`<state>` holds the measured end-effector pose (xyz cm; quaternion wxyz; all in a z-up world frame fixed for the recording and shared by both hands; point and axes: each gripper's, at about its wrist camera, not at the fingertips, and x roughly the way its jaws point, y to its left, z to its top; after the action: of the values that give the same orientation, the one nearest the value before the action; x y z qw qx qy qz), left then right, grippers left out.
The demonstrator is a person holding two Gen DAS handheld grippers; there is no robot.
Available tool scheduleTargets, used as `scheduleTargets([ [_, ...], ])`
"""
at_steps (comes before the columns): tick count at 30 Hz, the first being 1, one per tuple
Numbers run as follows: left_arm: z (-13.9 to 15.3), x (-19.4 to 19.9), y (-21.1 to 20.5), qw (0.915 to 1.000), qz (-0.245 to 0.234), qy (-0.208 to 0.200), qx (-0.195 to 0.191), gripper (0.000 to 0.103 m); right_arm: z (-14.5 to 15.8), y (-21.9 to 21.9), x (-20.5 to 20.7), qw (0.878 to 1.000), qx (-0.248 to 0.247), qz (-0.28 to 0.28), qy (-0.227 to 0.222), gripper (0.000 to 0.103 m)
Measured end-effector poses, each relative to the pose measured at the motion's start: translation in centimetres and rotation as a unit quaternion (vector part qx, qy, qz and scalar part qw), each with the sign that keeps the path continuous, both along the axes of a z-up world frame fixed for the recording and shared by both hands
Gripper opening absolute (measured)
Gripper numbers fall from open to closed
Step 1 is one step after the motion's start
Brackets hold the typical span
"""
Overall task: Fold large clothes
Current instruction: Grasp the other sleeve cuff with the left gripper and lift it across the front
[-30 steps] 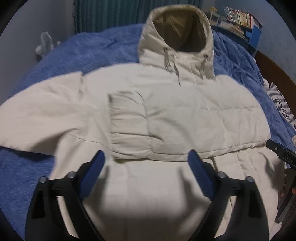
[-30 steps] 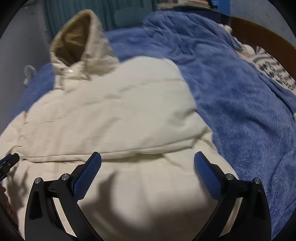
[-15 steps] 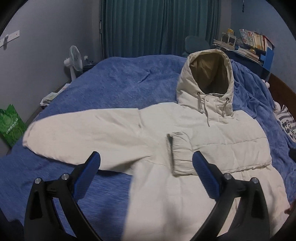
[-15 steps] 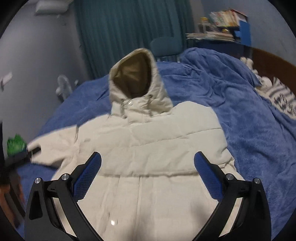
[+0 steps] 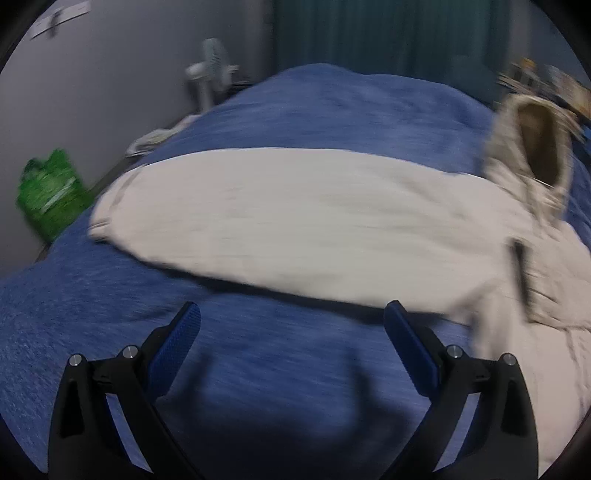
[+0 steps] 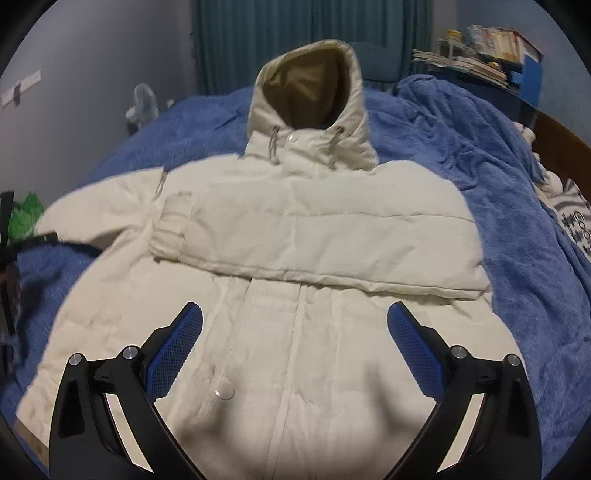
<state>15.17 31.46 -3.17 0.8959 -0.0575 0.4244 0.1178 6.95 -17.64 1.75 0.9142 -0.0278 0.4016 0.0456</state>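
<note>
Both tongs hang with their blue-padded jaws spread wide and nothing between them. The left gripper hovers over bare blue blanket, its view smeared by motion blur; the right gripper is poised above the lower front of a cream hooded jacket lying face up on the bed.

In the right wrist view the jacket's hem is cut off behind the gripper arms, and a round snap shows near the centre placket. One sleeve lies folded flat across the chest, its ribbed cuff ending near the opposite shoulder. The other sleeve stretches straight out to the side over the blanket; in the left wrist view its cuff end is too blurred to make out. At the left edge of the right wrist view a dark shape, probably the other tool, is cropped and hard to read.

Beyond, the hood stands open, showing an olive-brown lining, with two drawcords hanging at the collar. A green bag sits beside the bed; its contents cannot be seen. Farther back stand a small white fan, teal curtains and a shelf of stacked books. A striped cloth is cut off at the right.
</note>
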Motion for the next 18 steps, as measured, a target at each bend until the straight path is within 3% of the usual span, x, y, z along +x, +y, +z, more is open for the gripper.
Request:
scheduleTargets([
  [5, -1.4, 1.7, 7.0, 0.9979, 0.064, -0.01, 0.001, 0.095, -1.8, 0.6, 0.8, 1.0, -0.021, 0.004, 0.018, 0.097],
  [9, -2.3, 3.7, 10.5, 0.9965, 0.083, 0.002, 0.01, 0.094, -3.2, 0.5, 1.7, 0.999, -0.019, -0.001, 0.036, 0.097],
  [16, -3.9, 5.1, 15.3, 0.9881, 0.125, -0.015, -0.089, 0.091, -4.3, 1.1, 2.4, 0.999, -0.011, 0.001, 0.053, 0.097],
  [17, -3.9, 5.0, 15.7, 0.9871, 0.121, -0.024, -0.102, 0.068, -4.4, 1.2, 2.4, 0.999, -0.013, 0.002, 0.053, 0.097],
  [18, -3.6, 4.8, 15.8, 0.986, 0.108, -0.037, -0.121, 0.027, -4.4, 1.3, 2.3, 0.999, -0.015, 0.004, 0.052, 0.097],
])
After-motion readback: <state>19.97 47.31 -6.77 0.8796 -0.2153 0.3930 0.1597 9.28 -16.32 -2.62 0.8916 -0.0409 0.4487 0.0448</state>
